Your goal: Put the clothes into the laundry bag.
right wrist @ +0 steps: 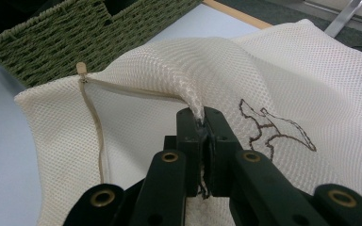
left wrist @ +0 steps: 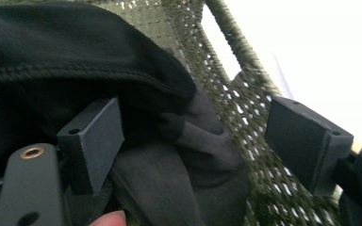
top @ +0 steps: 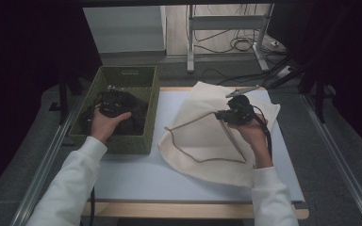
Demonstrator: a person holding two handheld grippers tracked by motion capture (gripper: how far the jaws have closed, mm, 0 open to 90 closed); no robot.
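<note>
Right hand-held gripper (right wrist: 201,123) pinching mesh bag (right wrist: 283,80) | left hand-held gripper (left wrist: 193,141) open over dark clothes (left wrist: 75,52) | basket (top: 151,84) alongside

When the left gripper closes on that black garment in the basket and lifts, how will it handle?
The black garment will probably be floppy: it lies in soft folds against the green woven basket. It looks light, so it will likely drape and trail. The open left gripper may pinch just one layer, perhaps the stitched hem.

Dark garment (left wrist: 75,61) in the green basket (left wrist: 264,188) — cut off at the picture's edges, its kind indiscernible.
</note>
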